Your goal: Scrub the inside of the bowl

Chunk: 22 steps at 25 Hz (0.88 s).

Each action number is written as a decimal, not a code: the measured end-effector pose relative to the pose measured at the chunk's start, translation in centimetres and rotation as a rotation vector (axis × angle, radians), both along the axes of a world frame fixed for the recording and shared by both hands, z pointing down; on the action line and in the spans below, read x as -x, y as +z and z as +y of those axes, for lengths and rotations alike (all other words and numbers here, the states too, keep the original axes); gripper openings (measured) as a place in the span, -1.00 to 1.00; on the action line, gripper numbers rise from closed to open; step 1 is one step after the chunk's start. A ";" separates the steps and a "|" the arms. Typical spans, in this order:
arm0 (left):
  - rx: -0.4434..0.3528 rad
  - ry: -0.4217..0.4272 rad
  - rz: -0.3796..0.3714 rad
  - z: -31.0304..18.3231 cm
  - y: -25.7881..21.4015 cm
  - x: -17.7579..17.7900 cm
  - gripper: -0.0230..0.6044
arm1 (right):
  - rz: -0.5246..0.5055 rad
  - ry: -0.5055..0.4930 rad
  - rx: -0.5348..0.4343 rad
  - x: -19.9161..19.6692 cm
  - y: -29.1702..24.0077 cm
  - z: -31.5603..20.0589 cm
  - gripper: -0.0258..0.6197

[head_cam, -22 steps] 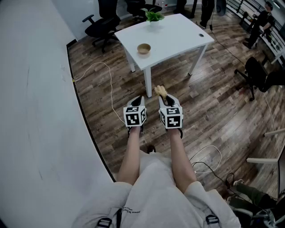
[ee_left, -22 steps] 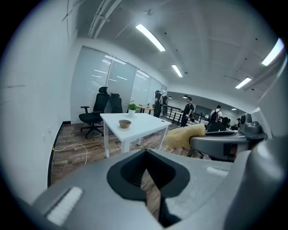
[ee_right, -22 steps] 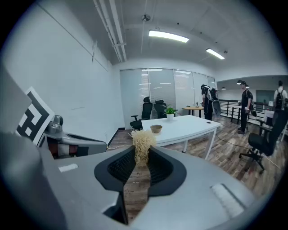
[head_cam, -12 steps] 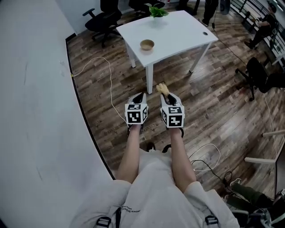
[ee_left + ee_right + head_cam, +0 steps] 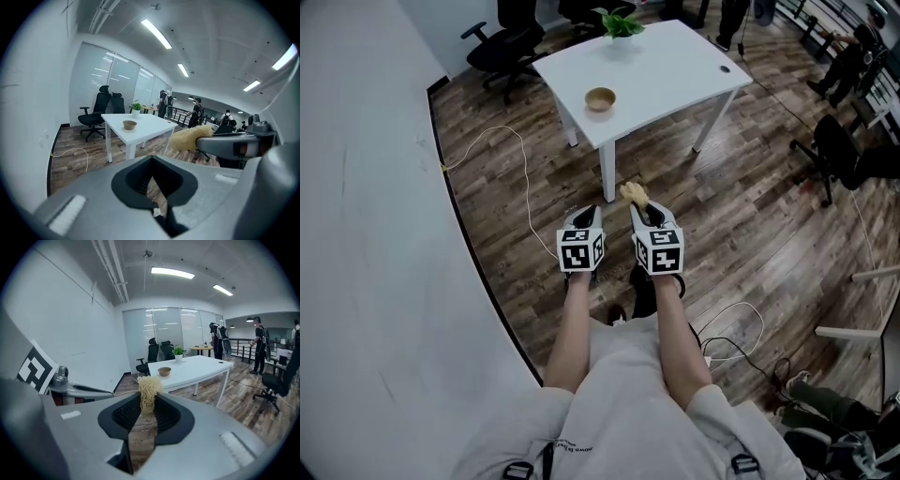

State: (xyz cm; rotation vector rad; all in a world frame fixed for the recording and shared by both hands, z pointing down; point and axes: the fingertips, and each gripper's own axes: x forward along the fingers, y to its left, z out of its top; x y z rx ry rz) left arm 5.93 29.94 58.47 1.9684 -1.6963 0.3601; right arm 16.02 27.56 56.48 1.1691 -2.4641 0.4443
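Two tools hover side by side over the wooden floor, both forearms stretched forward. The left tool [image 5: 590, 210] is clenched on nothing; the right tool [image 5: 640, 205] grasps one pale, straw-like scrubber [image 5: 632, 193]. Beyond, one small tan bowl [image 5: 600, 98] stands empty by the white bench's [image 5: 675, 66] nearest edge, and one potted plant [image 5: 619, 23] at its far edge.

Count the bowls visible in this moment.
1. The small round tan bowl sits on the white rectangular table, toward its near-left edge, closer than the green potted plant. No other bowl shows.
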 end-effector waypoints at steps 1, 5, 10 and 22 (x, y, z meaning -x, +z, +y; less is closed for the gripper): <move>0.006 0.000 0.000 -0.4 0.3 0.0 -0.93 | -0.006 -0.006 0.002 0.2 0.1 -0.6 -0.60; 0.013 -0.015 -0.015 -4.0 0.4 1.3 -0.93 | -0.033 -0.034 -0.003 1.8 -0.3 -4.7 -0.60; 0.002 -0.019 -0.040 -9.1 -0.7 3.2 -0.93 | -0.080 -0.081 0.001 4.5 -1.1 -10.5 -0.59; 0.015 -0.047 -0.038 -21.1 -1.5 6.2 -0.93 | -0.095 -0.280 0.039 9.2 -2.3 -22.8 -0.59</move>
